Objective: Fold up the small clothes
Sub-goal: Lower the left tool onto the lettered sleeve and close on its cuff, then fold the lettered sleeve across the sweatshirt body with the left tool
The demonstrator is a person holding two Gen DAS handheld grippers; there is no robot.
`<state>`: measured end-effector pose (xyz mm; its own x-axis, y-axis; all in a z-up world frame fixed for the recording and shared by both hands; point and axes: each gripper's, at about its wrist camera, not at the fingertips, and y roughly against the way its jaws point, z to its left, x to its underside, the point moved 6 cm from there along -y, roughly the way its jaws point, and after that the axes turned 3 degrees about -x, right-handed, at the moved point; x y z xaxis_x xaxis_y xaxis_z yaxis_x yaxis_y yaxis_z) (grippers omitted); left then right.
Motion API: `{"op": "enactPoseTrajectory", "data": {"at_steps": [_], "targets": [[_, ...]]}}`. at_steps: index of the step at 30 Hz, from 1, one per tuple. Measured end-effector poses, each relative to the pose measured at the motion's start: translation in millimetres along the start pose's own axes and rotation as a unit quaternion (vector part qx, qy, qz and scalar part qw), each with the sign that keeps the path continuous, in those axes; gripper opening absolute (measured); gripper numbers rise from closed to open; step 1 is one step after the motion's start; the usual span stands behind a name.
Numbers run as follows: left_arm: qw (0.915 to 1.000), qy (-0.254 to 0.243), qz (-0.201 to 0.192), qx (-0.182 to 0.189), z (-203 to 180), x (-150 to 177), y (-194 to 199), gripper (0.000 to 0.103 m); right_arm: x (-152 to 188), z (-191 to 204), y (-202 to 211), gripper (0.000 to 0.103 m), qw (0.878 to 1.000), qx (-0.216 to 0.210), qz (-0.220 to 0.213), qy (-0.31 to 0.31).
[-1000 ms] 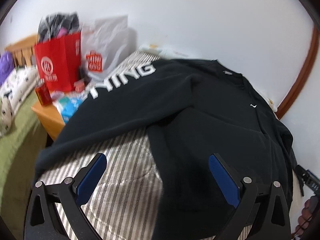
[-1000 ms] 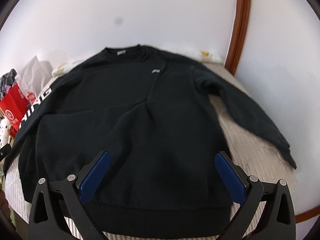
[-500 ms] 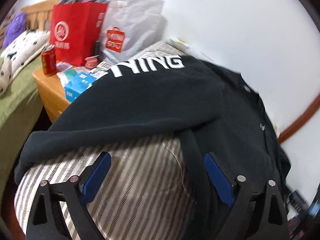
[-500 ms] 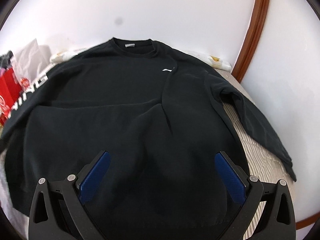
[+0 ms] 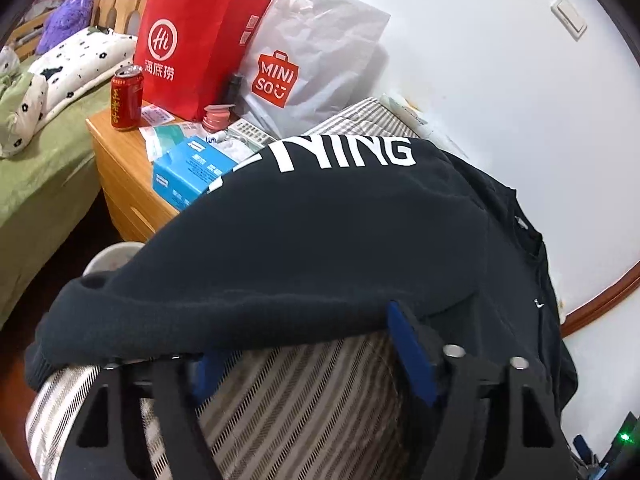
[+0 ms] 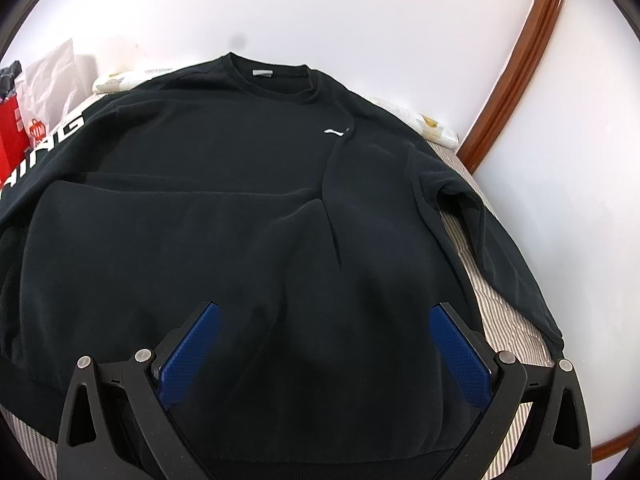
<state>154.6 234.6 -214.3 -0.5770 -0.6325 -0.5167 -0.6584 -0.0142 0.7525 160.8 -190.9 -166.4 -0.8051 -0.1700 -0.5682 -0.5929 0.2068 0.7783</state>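
A black sweatshirt (image 6: 240,200) lies spread flat, front up, on a striped cover (image 5: 300,420). Its left sleeve (image 5: 320,240), printed with white letters, runs across the left wrist view. My left gripper (image 5: 304,344) sits at that sleeve's lower edge with its jaws closing. The edge drapes over the tip of the left finger, and only the cover shows between the blue pads (image 5: 408,352), which are still apart. My right gripper (image 6: 326,352) hangs open just above the sweatshirt's lower body, near the hem. The right sleeve (image 6: 500,248) trails off to the right.
A wooden nightstand (image 5: 120,168) stands left of the sleeve with a red can (image 5: 127,96), a blue box (image 5: 188,176), a red paper bag (image 5: 192,52) and a white bag (image 5: 312,64). The white wall and a brown curved trim (image 6: 520,48) close the far side.
The left gripper has dropped and slid to the lettered sleeve's edge, rolled, and its jaws have narrowed. The right gripper has come lower and closer over the sweatshirt's body, still wide.
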Motion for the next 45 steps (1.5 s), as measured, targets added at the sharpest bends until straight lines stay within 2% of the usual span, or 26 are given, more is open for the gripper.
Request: {"op": "enactPoseTrajectory", "data": {"at_steps": [1, 5, 9, 19, 25, 29, 34, 39, 45], "targets": [[1.0000, -0.004, -0.002, -0.007, 0.7, -1.0, -1.1, 0.059, 0.2, 0.3, -0.7, 0.103, 1.000, 0.002, 0.001, 0.000], [0.9998, -0.013, 0.002, -0.013, 0.8, -3.0, -6.4, 0.023, -1.4, 1.9, -7.0, 0.102, 1.000, 0.005, 0.007, 0.000], [0.9993, -0.033, -0.005, -0.019, -5.0, -3.4, -6.8, 0.011, -3.3, 3.8, -11.5, 0.102, 1.000, 0.005, 0.009, 0.002], [0.9971, -0.056, -0.044, -0.026, -26.3, -18.5, 12.7, 0.007, -15.3, 2.8, -14.5, 0.103, 1.000, -0.005, -0.007, 0.005], [0.9927, -0.095, -0.070, -0.023, -63.4, -27.6, 30.1, 0.006, -25.5, -12.4, -8.8, 0.102, 0.999, -0.017, -0.031, -0.002], [0.9878, -0.130, -0.084, -0.012, -105.3, -31.0, 38.2, 0.006, -32.3, -34.4, -5.9, 0.102, 0.999, -0.007, -0.053, -0.003], [0.9792, -0.182, -0.090, 0.007, -170.0, -26.6, 37.6, 0.006, -33.8, -71.5, -0.5, 0.102, 0.996, 0.030, -0.085, -0.012], [0.9653, -0.243, -0.094, 0.018, -235.7, -13.2, 30.6, 0.006, -19.4, -110.9, -5.8, 0.103, 0.995, 0.029, -0.082, -0.042], [0.9485, -0.310, -0.063, 0.015, -290.8, 22.8, 1.5, 0.006, -3.0, -148.8, -18.2, 0.103, 0.993, 0.058, -0.079, -0.061]]}}
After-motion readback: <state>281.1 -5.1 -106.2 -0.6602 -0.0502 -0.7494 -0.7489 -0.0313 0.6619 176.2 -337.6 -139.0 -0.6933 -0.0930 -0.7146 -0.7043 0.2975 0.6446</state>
